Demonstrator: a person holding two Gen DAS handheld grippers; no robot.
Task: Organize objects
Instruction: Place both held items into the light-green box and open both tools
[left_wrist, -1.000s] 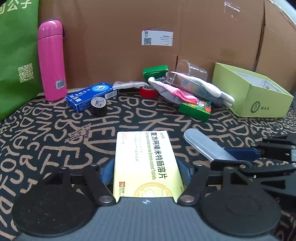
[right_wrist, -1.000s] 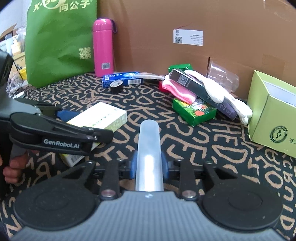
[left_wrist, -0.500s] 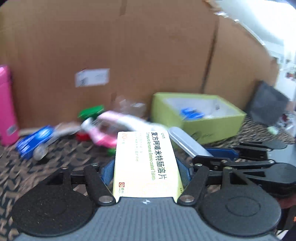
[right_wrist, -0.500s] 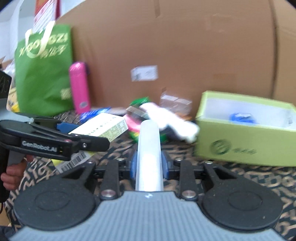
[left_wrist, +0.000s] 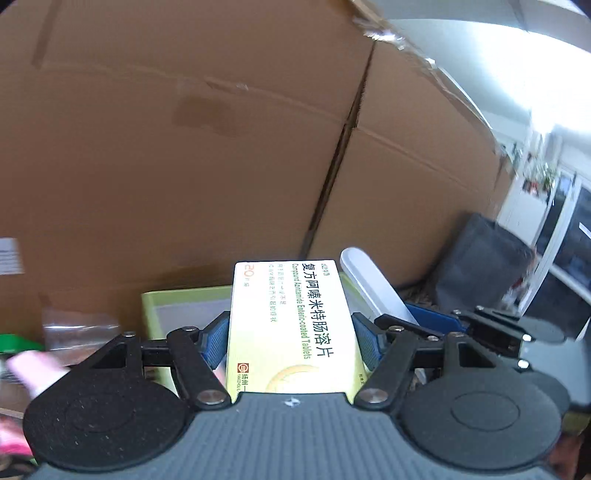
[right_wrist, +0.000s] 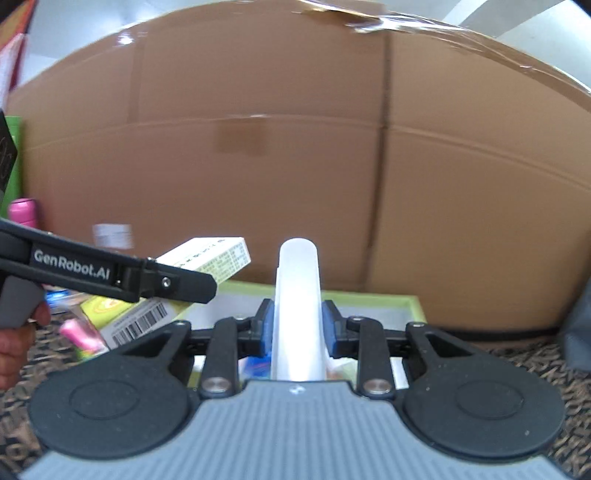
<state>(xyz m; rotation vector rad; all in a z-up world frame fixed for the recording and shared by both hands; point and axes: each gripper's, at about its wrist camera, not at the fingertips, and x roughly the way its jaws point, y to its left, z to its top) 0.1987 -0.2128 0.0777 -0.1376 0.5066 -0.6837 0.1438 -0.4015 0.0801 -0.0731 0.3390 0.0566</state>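
Note:
My left gripper is shut on a yellow-and-white tablet box and holds it in the air over the near edge of the light green open box. My right gripper is shut on a translucent white plastic case and holds it raised in front of the same green box. In the right wrist view the left gripper and its tablet box show at the left. In the left wrist view the white case shows just right of the tablet box.
A tall cardboard wall stands right behind the green box. Blue and white items lie inside the box. A pink item and a clear cup lie left of it. A dark bag sits at the right.
Both grippers have lifted off the patterned cloth and swung right and forward with their loads, from the table middle to the green box; the views tilted up toward the cardboard.

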